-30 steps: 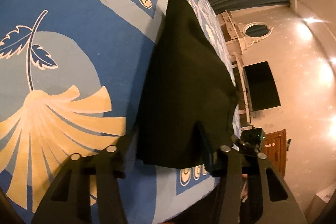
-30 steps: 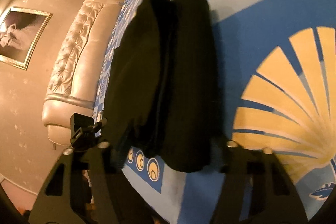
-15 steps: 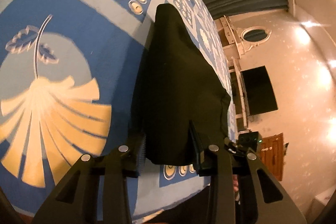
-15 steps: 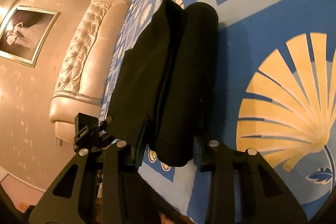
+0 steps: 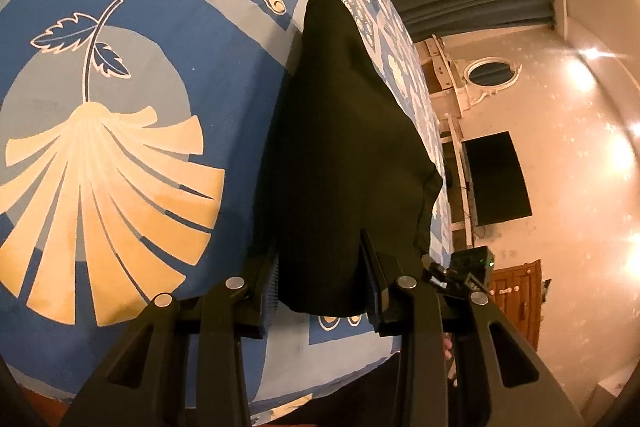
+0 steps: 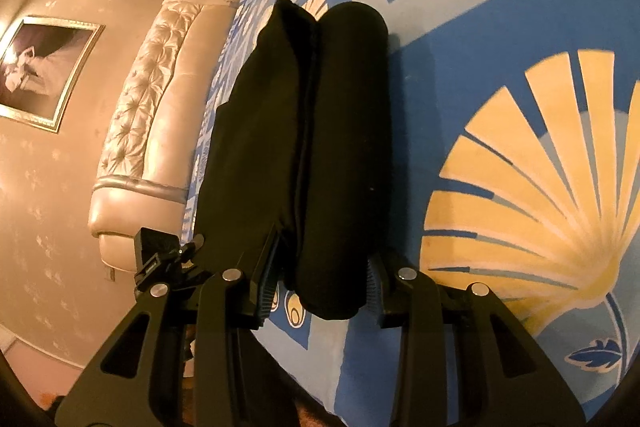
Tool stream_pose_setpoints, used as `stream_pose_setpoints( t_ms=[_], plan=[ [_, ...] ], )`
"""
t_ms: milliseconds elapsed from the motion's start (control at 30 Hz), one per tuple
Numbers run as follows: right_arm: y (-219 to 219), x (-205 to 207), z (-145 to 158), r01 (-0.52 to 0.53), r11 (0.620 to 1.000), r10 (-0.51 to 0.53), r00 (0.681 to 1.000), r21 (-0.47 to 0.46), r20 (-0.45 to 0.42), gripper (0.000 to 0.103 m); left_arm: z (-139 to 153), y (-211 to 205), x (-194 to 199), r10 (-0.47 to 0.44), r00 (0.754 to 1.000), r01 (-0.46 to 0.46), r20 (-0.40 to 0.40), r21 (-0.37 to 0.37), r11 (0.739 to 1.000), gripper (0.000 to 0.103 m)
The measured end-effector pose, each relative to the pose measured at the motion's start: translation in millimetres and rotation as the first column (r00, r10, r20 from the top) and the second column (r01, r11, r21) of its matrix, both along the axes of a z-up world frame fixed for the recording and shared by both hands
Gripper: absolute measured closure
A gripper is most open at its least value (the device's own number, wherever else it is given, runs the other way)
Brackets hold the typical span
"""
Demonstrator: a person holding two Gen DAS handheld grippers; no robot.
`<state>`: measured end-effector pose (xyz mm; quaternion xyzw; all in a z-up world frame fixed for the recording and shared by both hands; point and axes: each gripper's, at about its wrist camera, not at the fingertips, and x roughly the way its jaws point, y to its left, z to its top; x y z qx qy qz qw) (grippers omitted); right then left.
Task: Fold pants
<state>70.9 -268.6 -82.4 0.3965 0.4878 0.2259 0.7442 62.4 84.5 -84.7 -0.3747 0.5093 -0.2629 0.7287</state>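
Note:
The black pants (image 5: 344,147) lie as a long folded bundle on the blue patterned bedspread (image 5: 132,75), running away from both cameras. In the left wrist view my left gripper (image 5: 320,263) is shut on the bundle's near end, one finger on each side of the cloth. The right wrist view shows the pants (image 6: 320,127) as two thick folds side by side. My right gripper (image 6: 324,263) is shut on the near end of the right-hand fold. Its left finger (image 6: 268,267) is tucked in under the edge of the other fold.
The bedspread (image 6: 520,67) drops off at the bed's edge just below both grippers. A cream tufted headboard (image 6: 148,99) and a framed picture (image 6: 40,71) are on the left in the right wrist view. A dark wall screen (image 5: 496,179) and a wooden door (image 5: 516,291) show beyond the bed.
Both grippers' jaws have narrowed from wide apart onto the near end of the pants and now grip the cloth. The pants lie where they were.

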Motion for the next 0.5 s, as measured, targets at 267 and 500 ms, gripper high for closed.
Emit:
stream_pose_setpoints(
  t_ms=[267,500],
  plan=[
    [4,2,1,0.014,1.0,-0.014,1.0,-0.021,-0.02,0.054,3,0,-3,-0.004,1.0,0.002,0.028,0.059,0.998,0.054],
    [6,0,-1,0.032,0.999,-0.032,0.998,-0.001,-0.045,0.042,-11,13,-6,0.041,0.998,-0.04,-0.051,0.013,0.999,0.035]
  ],
)
